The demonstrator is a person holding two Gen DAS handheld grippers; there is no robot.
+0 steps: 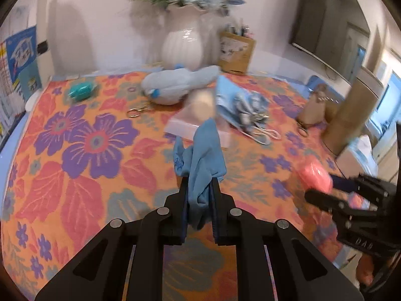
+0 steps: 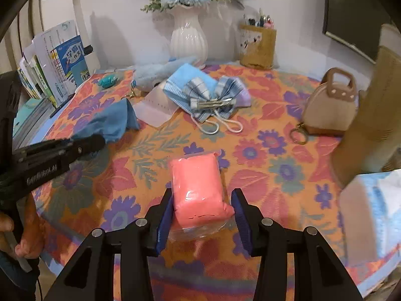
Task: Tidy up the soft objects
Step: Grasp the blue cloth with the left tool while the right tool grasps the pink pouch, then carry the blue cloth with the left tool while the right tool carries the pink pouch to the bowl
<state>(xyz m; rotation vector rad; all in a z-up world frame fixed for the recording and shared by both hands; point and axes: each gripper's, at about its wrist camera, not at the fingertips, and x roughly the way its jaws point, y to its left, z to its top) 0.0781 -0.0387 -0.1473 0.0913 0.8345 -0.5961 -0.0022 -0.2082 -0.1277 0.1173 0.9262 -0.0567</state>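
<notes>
A: How should the lift have gone?

B: Slowly; the left gripper had its jaws clamped on the blue cloth, bunched between them above the worktop.

A: And the right gripper?

B: Its jaws flanked the pink packet; whether they pressed it, I couldn't tell.

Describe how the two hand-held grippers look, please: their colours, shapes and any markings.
Both are matte black plastic tools. The left gripper and right gripper each have two angular fingers lined with dark blue pads, and round silver pivot pins on the linkage arms. White lettering is printed on the side of each body, though it is too blurred to read. A dark sleeve edge shows at the lower left of the right wrist view.
</notes>
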